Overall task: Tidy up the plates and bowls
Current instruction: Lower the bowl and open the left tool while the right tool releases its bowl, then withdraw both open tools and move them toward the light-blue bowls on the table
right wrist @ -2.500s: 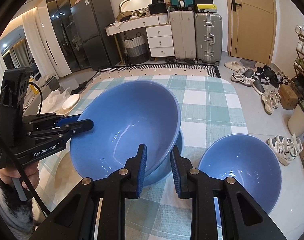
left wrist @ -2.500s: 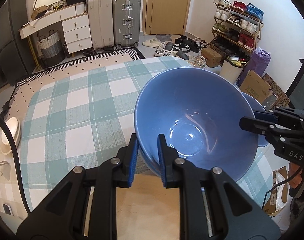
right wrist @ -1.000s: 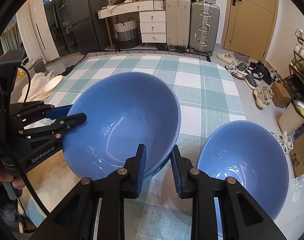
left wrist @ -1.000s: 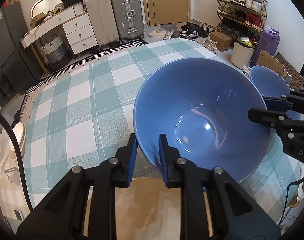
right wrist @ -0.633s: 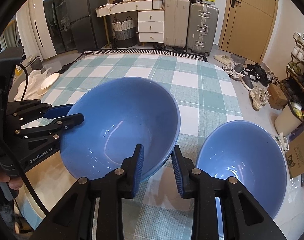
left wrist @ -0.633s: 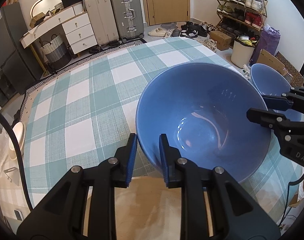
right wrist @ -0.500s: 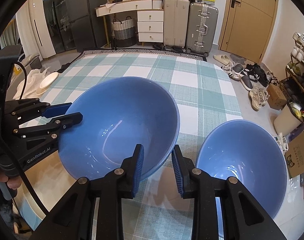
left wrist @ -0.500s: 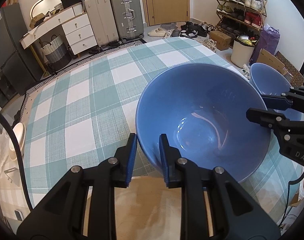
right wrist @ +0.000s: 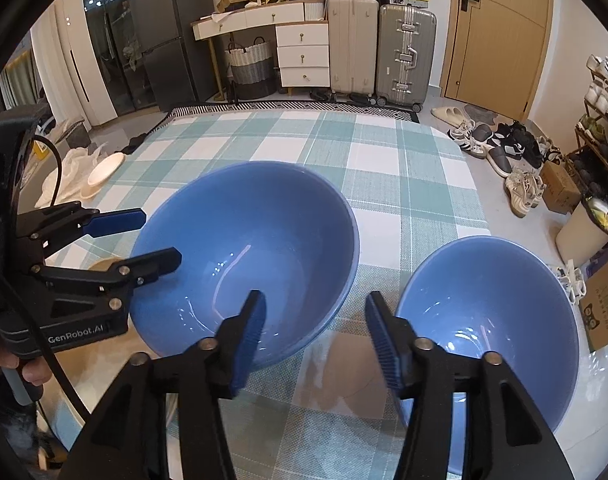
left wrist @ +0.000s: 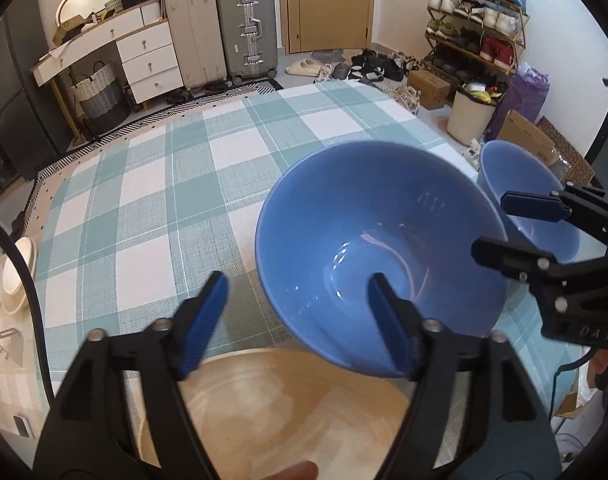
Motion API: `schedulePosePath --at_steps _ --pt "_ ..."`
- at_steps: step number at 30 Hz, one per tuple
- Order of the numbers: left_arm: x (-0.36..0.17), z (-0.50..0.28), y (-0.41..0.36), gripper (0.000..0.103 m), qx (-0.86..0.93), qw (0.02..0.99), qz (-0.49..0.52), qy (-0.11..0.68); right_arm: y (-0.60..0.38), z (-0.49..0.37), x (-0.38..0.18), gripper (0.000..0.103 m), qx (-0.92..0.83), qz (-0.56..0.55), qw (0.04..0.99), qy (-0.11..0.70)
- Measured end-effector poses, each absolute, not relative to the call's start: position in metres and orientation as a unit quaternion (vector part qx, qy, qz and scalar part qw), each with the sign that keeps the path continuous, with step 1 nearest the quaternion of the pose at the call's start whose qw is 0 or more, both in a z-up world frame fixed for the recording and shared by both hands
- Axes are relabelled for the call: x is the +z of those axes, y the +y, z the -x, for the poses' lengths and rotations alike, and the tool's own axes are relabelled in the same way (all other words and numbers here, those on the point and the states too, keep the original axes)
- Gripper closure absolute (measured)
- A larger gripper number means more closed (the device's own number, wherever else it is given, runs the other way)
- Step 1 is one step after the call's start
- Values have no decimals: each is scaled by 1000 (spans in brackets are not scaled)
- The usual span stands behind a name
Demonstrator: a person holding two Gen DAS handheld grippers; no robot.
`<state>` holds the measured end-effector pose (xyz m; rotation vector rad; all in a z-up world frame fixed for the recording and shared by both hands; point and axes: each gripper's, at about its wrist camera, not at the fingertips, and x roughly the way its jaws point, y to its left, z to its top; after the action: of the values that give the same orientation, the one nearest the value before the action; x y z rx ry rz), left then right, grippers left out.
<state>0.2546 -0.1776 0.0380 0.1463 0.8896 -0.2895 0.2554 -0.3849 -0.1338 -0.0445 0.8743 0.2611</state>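
Observation:
A large blue bowl (left wrist: 380, 252) (right wrist: 243, 256) rests on the checked table. My left gripper (left wrist: 297, 316) is opening, and the bowl's near rim stands between its jaws with neither pad pressing it. From the opposite side my right gripper (right wrist: 316, 336) is also opening, its jaws astride the rim without touching. Each gripper shows in the other's view, the right gripper (left wrist: 520, 228) and the left gripper (right wrist: 143, 240). A second blue bowl (right wrist: 488, 320) (left wrist: 524, 196) stands just right of the large one. A beige plate (left wrist: 271, 408) lies under my left gripper.
The green and white checked cloth (left wrist: 163, 200) covers the table beyond the bowls. White plates (left wrist: 19, 276) (right wrist: 103, 172) lie off the table's left side. Its right edge runs close by the second bowl, above a floor with shoes and boxes.
Both grippers have spread their jaws and let go of the large bowl's rim. The bowl has settled onto the table and sits more level.

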Motion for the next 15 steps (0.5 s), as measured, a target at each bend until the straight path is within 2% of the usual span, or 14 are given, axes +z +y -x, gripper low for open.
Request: schedulePosePath --at_steps 1,4,5,7,15 --pt "42 -253 -176 27 -142 892 -64 424 -386 -254 -132 26 127 20 900 417" --pt "51 -249 -171 23 -152 894 -44 420 -390 -247 -122 13 131 9 909 396" --pt "54 -248 -169 18 -156 894 -37 418 -391 -245 -120 11 133 7 910 393" --pt "60 -243 -167 1 -158 897 -28 412 -394 -241 -114 4 136 0 913 384" --pt "84 -221 -161 2 -159 907 -9 389 -414 -220 -92 1 131 -35 926 353"
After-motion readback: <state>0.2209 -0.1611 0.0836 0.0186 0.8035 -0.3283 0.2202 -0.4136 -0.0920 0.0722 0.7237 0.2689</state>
